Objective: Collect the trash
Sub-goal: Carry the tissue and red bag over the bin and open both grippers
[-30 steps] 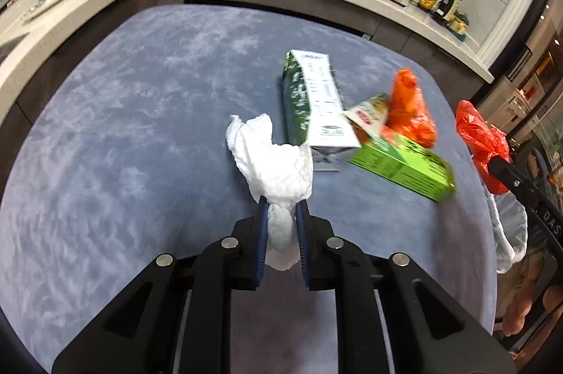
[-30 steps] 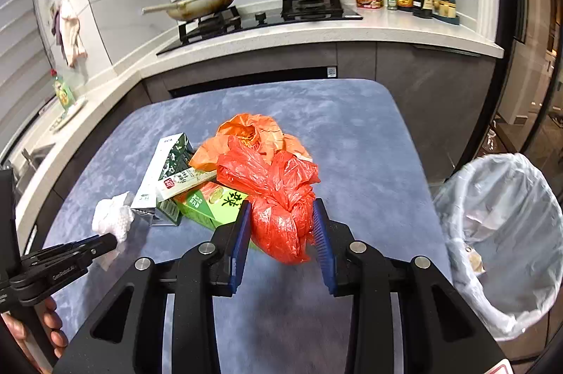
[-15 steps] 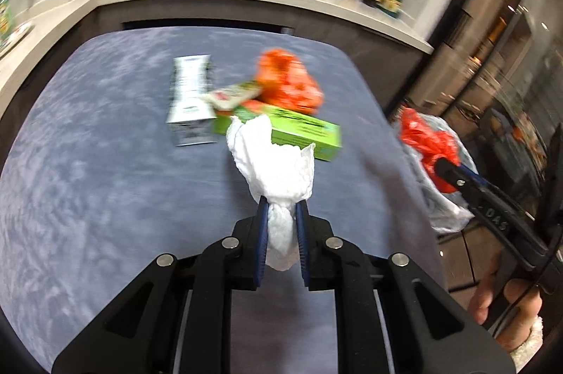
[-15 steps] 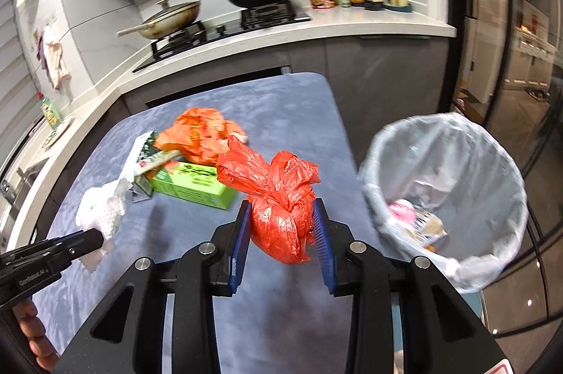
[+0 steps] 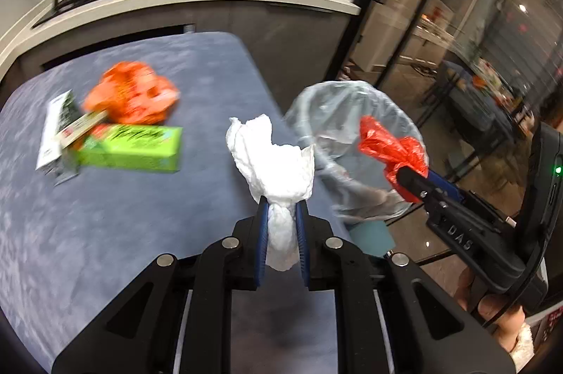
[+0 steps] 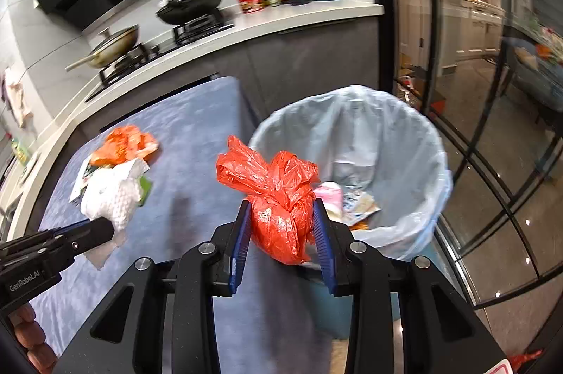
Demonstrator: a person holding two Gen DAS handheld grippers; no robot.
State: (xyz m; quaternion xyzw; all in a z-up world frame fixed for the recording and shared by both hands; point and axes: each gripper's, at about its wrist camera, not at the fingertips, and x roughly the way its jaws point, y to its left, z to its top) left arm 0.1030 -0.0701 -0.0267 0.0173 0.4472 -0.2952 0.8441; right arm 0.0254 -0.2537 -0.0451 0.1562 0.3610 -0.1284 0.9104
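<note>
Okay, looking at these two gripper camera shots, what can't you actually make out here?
- Left wrist view: print on the green box and white carton, smeared by motion blur.
- Right wrist view: the same boxes, hidden behind the white paper wad.
- Right wrist view: bin contents, partly covered by the red bag.
- Both views: bottle labels, too small.

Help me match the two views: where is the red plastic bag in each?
Left wrist: red bag at right, in the right gripper, before the bin.
Right wrist: red bag centre, between the blue pads.
Shared landmark: the lined bin.
</note>
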